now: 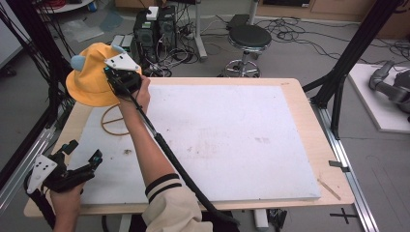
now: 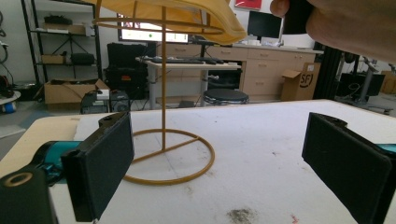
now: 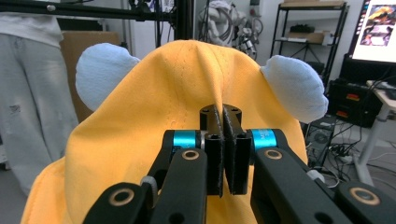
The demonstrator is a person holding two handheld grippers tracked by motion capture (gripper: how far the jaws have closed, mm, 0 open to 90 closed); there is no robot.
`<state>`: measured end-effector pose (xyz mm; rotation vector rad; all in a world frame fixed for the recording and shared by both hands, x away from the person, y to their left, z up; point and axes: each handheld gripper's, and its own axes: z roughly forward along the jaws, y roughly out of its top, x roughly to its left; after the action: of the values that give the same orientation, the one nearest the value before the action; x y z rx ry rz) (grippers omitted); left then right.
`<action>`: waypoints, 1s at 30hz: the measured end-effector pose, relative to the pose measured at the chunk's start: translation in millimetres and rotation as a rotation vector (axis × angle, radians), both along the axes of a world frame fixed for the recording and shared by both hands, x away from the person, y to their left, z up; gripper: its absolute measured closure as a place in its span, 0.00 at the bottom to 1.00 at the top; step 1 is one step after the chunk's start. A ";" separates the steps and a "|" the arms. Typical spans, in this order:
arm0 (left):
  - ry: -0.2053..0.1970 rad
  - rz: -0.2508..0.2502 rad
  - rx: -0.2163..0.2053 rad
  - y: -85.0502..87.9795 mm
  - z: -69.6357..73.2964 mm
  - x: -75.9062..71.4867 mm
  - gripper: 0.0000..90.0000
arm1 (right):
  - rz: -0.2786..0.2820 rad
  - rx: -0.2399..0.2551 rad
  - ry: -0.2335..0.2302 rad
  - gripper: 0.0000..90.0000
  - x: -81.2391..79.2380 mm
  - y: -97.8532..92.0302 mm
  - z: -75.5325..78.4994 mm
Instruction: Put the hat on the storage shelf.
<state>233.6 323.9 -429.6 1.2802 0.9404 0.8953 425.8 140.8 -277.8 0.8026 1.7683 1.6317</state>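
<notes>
Pinching the yellow hat (image 3: 140,140), the right tongs (image 3: 223,154) hold it above the stand (image 2: 164,140).

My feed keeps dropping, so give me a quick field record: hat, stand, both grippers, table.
hat: yellow hat with pale blue ears, draped over the top of the stand
stand: tan wire stand, ring base on the white board
right gripper: right gripper, jaws shut, pinching a fold of the hat's fabric
left gripper: left gripper, jaws open, nothing between them, near the board's left front corner
</notes>
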 end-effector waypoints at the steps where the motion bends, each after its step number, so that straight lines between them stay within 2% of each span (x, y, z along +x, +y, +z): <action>1: 0.001 0.000 -0.002 -0.2 0.0 -0.1 0.11 | -0.004 0.000 0.003 0.98 -0.5 0.1 -2.0; 5: 0.001 -0.004 0.006 -1.6 0.1 0.3 0.11 | -0.002 -0.004 0.008 0.98 -1.0 -1.5 -6.7; 7: 0.000 -0.004 0.007 -1.7 0.1 0.6 0.11 | -0.002 -0.005 0.002 0.93 -2.5 -2.1 -5.5; 9: 0.001 -0.004 0.008 -1.1 -0.1 0.8 0.11 | -0.015 0.006 -0.028 0.76 -5.8 -3.4 -3.0; 11: 0.002 -0.001 0.007 -0.2 -0.2 0.8 0.11 | -0.071 0.013 -0.063 0.57 -9.9 -4.7 0.1; 13: 0.002 -0.001 0.008 1.0 -0.2 0.6 0.11 | -0.118 -0.014 -0.096 0.42 -13.2 -6.6 3.2; 14: 0.000 0.002 0.001 0.9 -0.2 0.5 0.11 | -0.133 -0.043 -0.108 0.34 -14.2 -7.8 4.4; 15: 0.000 0.002 0.002 1.2 0.0 0.4 0.11 | -0.146 -0.081 -0.120 0.29 -16.2 -12.3 7.3; 17: -0.001 0.003 0.006 2.1 0.3 0.3 0.11 | -0.155 -0.091 -0.127 0.26 -17.5 -15.7 9.1; 22: 0.001 0.005 0.010 2.9 -0.6 1.5 0.11 | -0.143 -0.062 -0.137 0.23 -27.8 -50.8 19.5; 26: 0.005 0.010 0.010 2.7 -1.2 1.1 0.11 | -0.164 -0.058 -0.136 0.21 -36.1 -90.4 27.0; 30: 0.003 0.016 0.021 2.0 0.1 -0.4 0.11 | -0.180 -0.023 -0.127 0.18 -43.0 -133.6 34.3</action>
<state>233.2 325.9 -429.6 1.2937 0.9466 0.9182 382.8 7.3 -243.6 0.8046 1.5771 1.5071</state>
